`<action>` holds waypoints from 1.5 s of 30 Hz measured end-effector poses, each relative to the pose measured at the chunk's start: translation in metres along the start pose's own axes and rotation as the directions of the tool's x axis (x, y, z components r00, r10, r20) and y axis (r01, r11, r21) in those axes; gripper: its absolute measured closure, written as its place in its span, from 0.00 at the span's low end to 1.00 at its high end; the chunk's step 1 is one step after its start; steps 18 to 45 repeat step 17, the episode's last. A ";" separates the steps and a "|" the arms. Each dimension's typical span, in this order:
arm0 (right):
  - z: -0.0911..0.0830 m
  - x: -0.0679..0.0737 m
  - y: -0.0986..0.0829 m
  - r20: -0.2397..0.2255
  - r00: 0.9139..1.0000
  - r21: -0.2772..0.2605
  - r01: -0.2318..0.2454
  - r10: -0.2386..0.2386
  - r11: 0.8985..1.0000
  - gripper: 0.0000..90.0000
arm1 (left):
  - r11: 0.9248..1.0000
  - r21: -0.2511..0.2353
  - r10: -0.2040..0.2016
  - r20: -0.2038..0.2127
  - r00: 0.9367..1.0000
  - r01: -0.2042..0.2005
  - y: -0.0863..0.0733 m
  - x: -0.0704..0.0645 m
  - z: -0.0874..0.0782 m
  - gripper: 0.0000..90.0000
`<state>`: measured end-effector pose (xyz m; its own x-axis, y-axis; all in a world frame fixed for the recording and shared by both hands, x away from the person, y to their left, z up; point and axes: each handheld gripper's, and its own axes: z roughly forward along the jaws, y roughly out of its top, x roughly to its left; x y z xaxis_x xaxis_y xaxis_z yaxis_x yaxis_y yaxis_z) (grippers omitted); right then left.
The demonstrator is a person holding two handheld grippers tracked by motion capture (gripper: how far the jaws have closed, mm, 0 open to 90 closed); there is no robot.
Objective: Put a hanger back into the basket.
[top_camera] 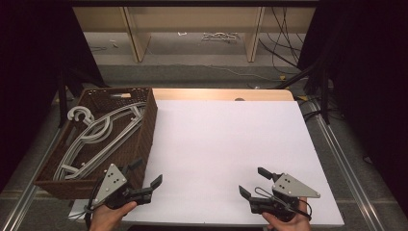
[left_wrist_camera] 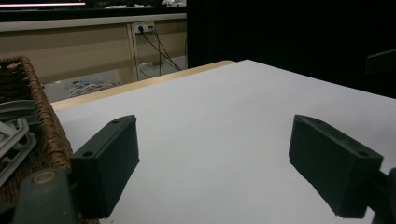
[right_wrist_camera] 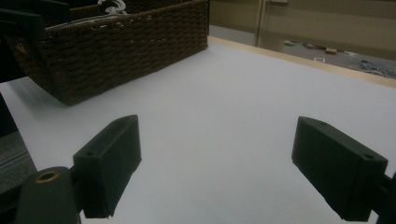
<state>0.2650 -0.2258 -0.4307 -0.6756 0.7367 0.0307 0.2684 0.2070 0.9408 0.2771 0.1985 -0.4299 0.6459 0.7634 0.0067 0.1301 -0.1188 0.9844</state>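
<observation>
The left claw (top_camera: 146, 172) hovers low at the near-left corner of the table (top_camera: 226, 144), just beside the near end of the brown wicker basket (top_camera: 146, 130), its jaws wide apart with nothing between them. One jaw sits close against the basket's side wall, though whether it touches cannot be told; the other reaches out over the bare white surface. The basket lies along the table's left edge and holds several grey clothes hangers (top_camera: 96, 137) stacked flat, their hooks toward the far end. In the left gripper view the woven rim (left_wrist_camera: 44, 116) and the grey hanger arms stand at the left. The right claw (top_camera: 254, 181) rests near the near-right corner, well apart from the basket, jaws likewise spread and empty above the white surface.
</observation>
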 end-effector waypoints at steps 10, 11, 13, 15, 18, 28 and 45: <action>0.001 0.000 0.000 -0.012 1.000 -0.007 -0.001 0.000 1.000 0.18 | 1.000 -0.020 0.016 0.033 0.999 -0.015 0.000 -0.004 0.003 0.18; 0.001 0.000 0.000 -0.010 1.000 -0.001 -0.001 0.001 1.000 0.18 | 1.000 -0.019 0.018 0.033 0.999 -0.018 0.000 -0.004 0.003 0.18; 0.001 0.000 0.000 -0.011 1.000 -0.007 -0.001 0.001 1.000 0.18 | 1.000 -0.020 0.015 0.034 0.999 -0.014 0.000 -0.004 0.003 0.18; 0.001 -0.001 0.000 -0.011 1.000 -0.007 -0.002 0.002 1.000 0.18 | 1.000 -0.021 0.012 0.035 0.999 -0.011 0.000 -0.004 0.003 0.18; 0.001 -0.001 0.000 0.001 1.000 -0.008 -0.002 0.002 1.000 0.18 | 1.000 -0.017 0.010 0.032 0.999 -0.009 0.000 -0.004 0.003 0.18; 0.001 -0.001 0.000 0.001 1.000 -0.008 -0.002 0.002 1.000 0.18 | 1.000 -0.017 0.010 0.032 0.999 -0.009 0.000 -0.004 0.003 0.18; 0.001 -0.001 0.000 0.001 1.000 -0.008 -0.002 0.002 1.000 0.18 | 1.000 -0.017 0.010 0.032 0.999 -0.009 0.000 -0.004 0.003 0.18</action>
